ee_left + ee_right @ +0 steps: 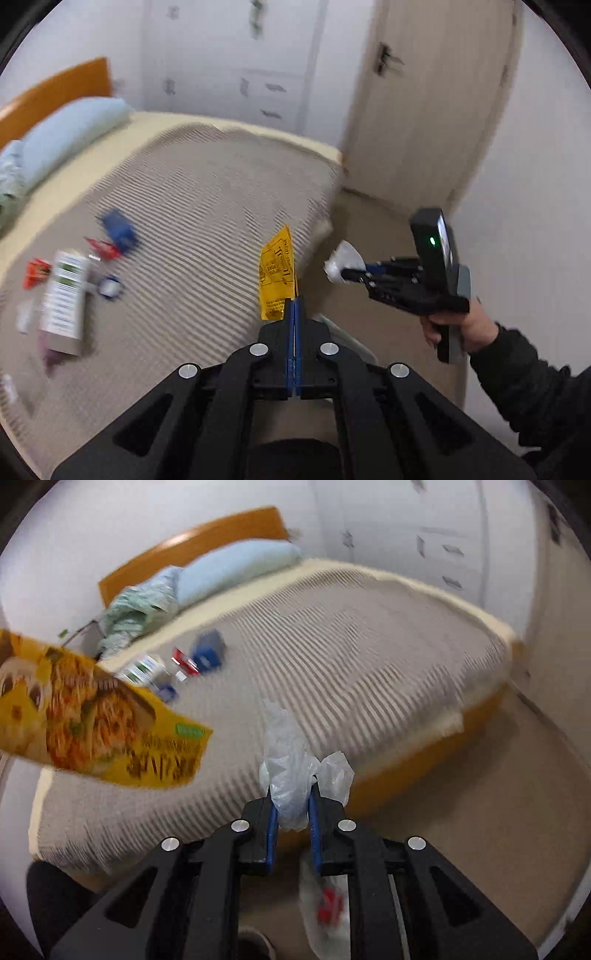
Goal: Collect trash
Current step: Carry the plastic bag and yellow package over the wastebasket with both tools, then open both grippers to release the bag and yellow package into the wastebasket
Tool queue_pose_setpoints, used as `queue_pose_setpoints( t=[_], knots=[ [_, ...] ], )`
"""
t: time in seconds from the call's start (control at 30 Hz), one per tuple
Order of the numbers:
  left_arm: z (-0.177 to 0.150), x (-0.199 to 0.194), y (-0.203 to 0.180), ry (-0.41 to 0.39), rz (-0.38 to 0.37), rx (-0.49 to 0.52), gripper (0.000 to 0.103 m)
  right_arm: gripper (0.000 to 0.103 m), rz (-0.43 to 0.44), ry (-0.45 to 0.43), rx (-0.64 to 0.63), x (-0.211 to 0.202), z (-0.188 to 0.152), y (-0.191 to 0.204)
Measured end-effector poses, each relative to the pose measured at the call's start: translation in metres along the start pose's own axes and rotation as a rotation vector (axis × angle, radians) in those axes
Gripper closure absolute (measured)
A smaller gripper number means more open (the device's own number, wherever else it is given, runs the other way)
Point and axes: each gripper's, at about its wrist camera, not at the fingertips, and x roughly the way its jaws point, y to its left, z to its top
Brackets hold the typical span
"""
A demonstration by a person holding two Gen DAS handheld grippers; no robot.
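My left gripper [294, 301] is shut on a yellow noodle wrapper [277, 275], held up over the near edge of the bed; the wrapper also shows at the left of the right wrist view [96, 716]. My right gripper [291, 794] is shut on the bunched top of a clear plastic bag [291, 771], which hangs below it with something red inside [328, 904]. In the left wrist view the right gripper [354, 274] sits off the bed's corner, above the floor. More trash lies on the bed: a white and green box [64, 299], a blue packet [118, 229], red wrappers [103, 249] and a small blue-white piece [110, 286].
The bed has a striped grey cover [207, 206], a light blue pillow [70, 136] and an orange headboard [55, 92]. A beige door [436, 110] and white drawers [258, 92] stand behind. Beige floor [480, 812] lies right of the bed.
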Motion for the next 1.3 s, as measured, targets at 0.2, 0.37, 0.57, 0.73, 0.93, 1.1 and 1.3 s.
queue_pose_setpoints(
  t=[0.2,0.37,0.57,0.73,0.93,1.1,1.3],
  knots=[
    [-0.050,0.124,-0.048,0.197,-0.125,-0.006,0.103,0.089,-0.068,0.168,0.076,0.028,-0.093,-0.057],
    [-0.083,0.204,-0.058,0.317,-0.124,-0.061,0.103,0.088,-0.081,0.380,0.144,0.090,-0.171,-0.092],
    [-0.109,0.266,-0.050,0.422,-0.086,-0.129,0.103,0.088,-0.075,0.550,0.187,0.167,-0.229,-0.106],
    [-0.125,0.291,-0.044,0.468,-0.087,-0.174,0.103,0.065,-0.085,0.506,0.197,0.204,-0.218,-0.123],
    [-0.141,0.324,-0.049,0.528,-0.128,-0.247,0.103,0.032,-0.065,0.388,0.346,0.222,-0.167,-0.161],
    [-0.149,0.360,-0.045,0.597,-0.190,-0.325,0.103,0.032,-0.098,0.380,0.366,0.198,-0.177,-0.175],
    [-0.154,0.418,-0.040,0.688,-0.218,-0.510,0.102,0.032,-0.132,0.389,0.450,0.155,-0.230,-0.194]
  ],
)
